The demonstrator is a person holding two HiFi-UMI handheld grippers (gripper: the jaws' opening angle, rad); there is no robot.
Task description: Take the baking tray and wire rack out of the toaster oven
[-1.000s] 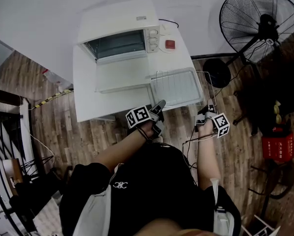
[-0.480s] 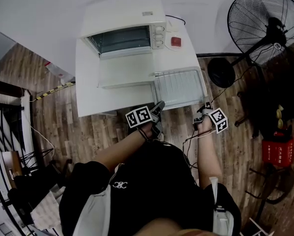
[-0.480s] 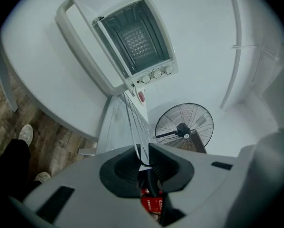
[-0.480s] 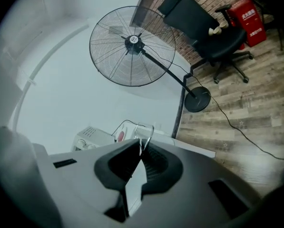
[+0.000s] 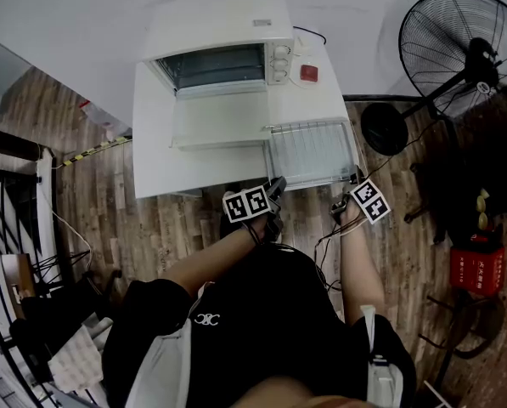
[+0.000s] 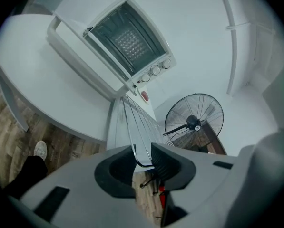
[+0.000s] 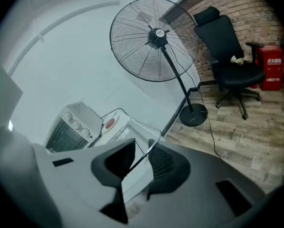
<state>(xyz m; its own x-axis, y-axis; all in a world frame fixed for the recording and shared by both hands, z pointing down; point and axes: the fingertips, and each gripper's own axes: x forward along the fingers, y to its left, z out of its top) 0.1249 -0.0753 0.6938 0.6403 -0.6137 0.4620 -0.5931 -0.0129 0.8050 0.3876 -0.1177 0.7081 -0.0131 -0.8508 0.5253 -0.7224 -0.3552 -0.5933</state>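
Wire rack lies on surface near open toaster oven; left tool and right tool opening, rack rim wire loose between jaws of each.

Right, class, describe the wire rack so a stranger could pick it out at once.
Start at the white table with the toaster oven at its back. The wire rack lies flat at the table's near right corner, just right of the oven's dropped door. It alone is a grid of thin parallel metal bars, see-through among solid white things.
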